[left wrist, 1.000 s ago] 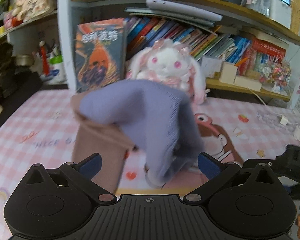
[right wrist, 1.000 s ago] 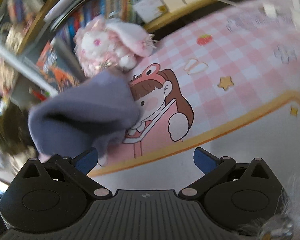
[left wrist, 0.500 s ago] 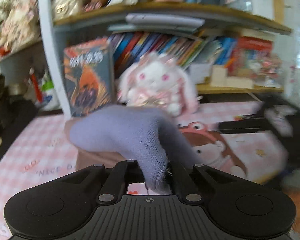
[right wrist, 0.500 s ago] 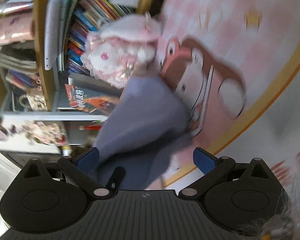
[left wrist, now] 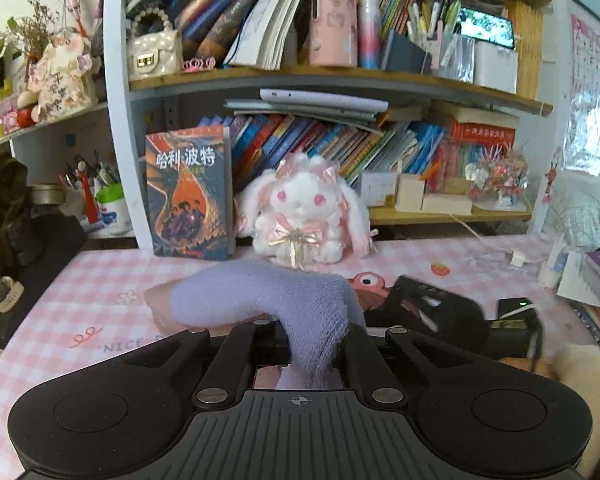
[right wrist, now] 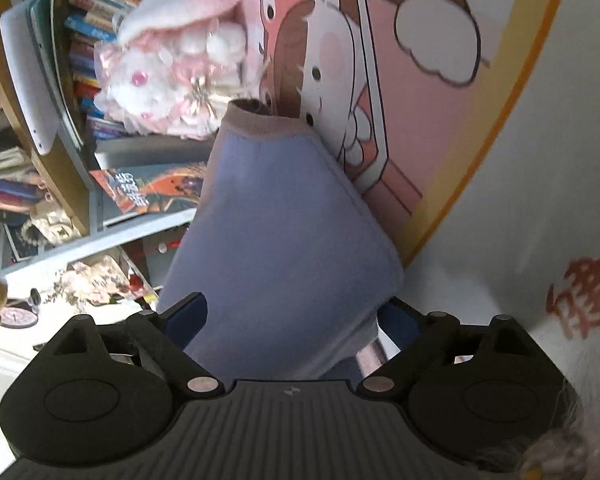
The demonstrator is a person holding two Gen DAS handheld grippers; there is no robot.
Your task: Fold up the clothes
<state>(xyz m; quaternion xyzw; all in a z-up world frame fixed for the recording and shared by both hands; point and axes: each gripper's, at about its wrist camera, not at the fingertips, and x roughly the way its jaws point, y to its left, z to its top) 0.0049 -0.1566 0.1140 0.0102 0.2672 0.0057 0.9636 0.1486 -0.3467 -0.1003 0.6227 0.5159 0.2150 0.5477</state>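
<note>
A lavender sock (left wrist: 260, 292) with a dusty-pink cuff arches up from the pink checked desk mat (left wrist: 80, 300). My left gripper (left wrist: 312, 344) is shut on one end of it, so the fabric bunches between the jaws. A pinkish-brown piece of cloth (left wrist: 160, 300) lies under the sock on the mat. In the right wrist view the same sock (right wrist: 276, 220) fills the gap of my right gripper (right wrist: 296, 316), which stands open with a blue pad on either side; the cuff (right wrist: 268, 124) points away. The right gripper's black body (left wrist: 432, 308) shows to the right of the sock.
A white and pink plush rabbit (left wrist: 304, 212) and an upright book (left wrist: 190, 196) stand at the back of the mat, under crowded bookshelves (left wrist: 340, 76). A charger and cable (left wrist: 516, 258) lie at the far right. A fluffy sleeve (left wrist: 580, 372) is at the lower right.
My left gripper went from open to shut on the sock's end and has lifted it. The right gripper rolled over and swung in, and its fingers now straddle the sock.
</note>
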